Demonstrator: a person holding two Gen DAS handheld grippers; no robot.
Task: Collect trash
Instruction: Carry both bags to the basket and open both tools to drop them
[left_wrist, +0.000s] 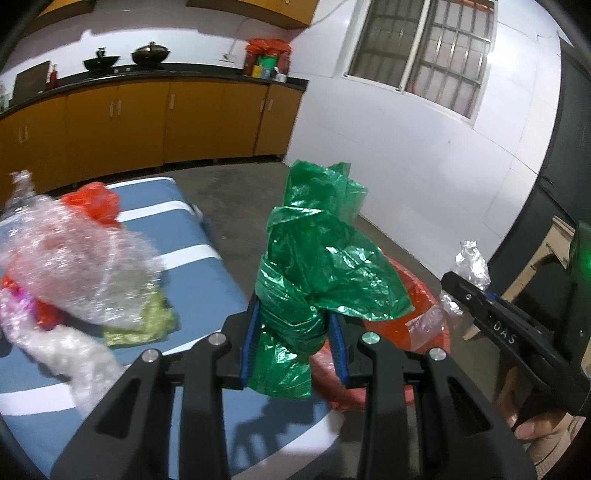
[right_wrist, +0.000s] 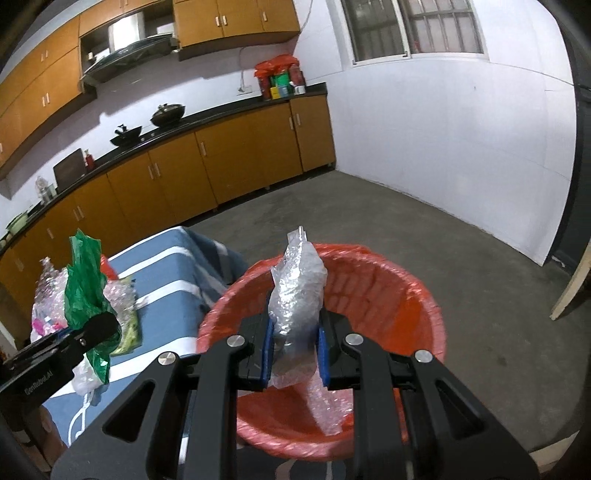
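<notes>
Both grippers are carrying trash toward the bin. The left gripper (left_wrist: 293, 343) is clamping a crumpled green plastic bag (left_wrist: 317, 266) between its blue pads, pinched at the bunched lower part so the loose top is flaring upward – prob. the easiest spot to hold thin film w/o it slipping. The right gripper (right_wrist: 295, 354) is squeezing a wad of clear bubble wrap (right_wrist: 299, 291), jaws closed tight on it, and is hanging right over the mouth of the red-lined trash bin (right_wrist: 406, 291), so a release there looks like it'd drop the wad straight in. The green bag is sitting nearer the table edge, beside the bin rather than over it.

More trash is waiting on the blue-and-white striped table (left_wrist: 195, 295): a clear bubble-wrap heap (left_wrist: 74, 258), a red plastic scrap (left_wrist: 94, 201), a yellow-green wrapper (left_wrist: 147, 325) – all bunched at the left end.

Room: kitchen w/ orange-brown cabinets (right_wrist: 221, 166), dark countertop w/ woks, barred window, white wall, bare concrete floor (right_wrist: 406, 221).
</notes>
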